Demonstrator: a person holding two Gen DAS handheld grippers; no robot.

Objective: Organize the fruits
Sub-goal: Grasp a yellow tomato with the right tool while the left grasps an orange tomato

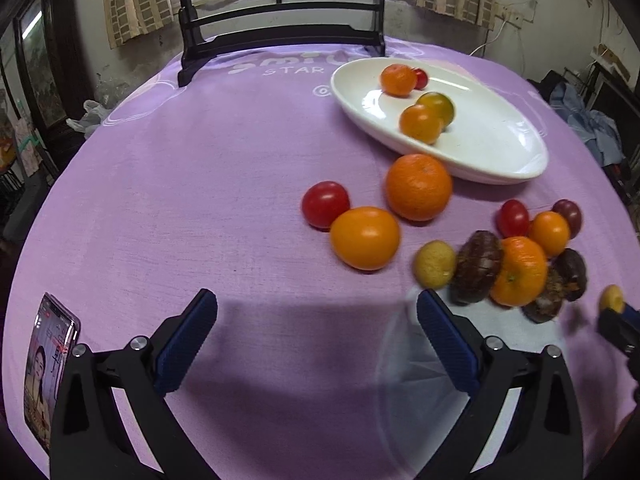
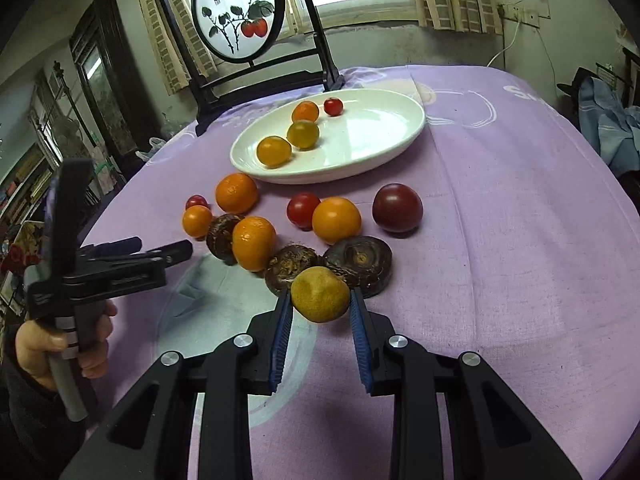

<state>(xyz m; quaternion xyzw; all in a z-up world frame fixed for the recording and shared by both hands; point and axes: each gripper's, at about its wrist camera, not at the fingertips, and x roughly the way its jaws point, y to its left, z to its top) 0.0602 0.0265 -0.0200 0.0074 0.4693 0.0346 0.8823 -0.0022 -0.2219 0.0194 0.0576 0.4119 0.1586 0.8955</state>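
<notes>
My right tongs (image 2: 320,304) have a small dull-yellow rough-skinned fruit (image 2: 320,299) pinched between their blue ribbed pads (image 2: 282,334), closed just far enough to grip its sides; it looks lifted a little clear of the lilac cloth on the bench (image 2: 500,280), though I cannot be sure. I hold it by its widest part so it will not roll out on the way to the white oval ceramic dish (image 2: 400,120), which lies well apart at the far side and already carries four small fruits, orange, yellowish and red. The remaining pile sits between: glossy orange mandarins (image 2: 253,243), red cherry tomatoes (image 2: 303,210), a dark maroon tomato (image 2: 397,208) and brown wrinkled discs (image 2: 358,258) just behind my catch. My left tongs (image 1: 316,332) hang wide open and empty above bare cloth, kept aside, I judge, so the right has a free path. A phone (image 1: 50,368) with its screen lit lies at the bench's left edge.
</notes>
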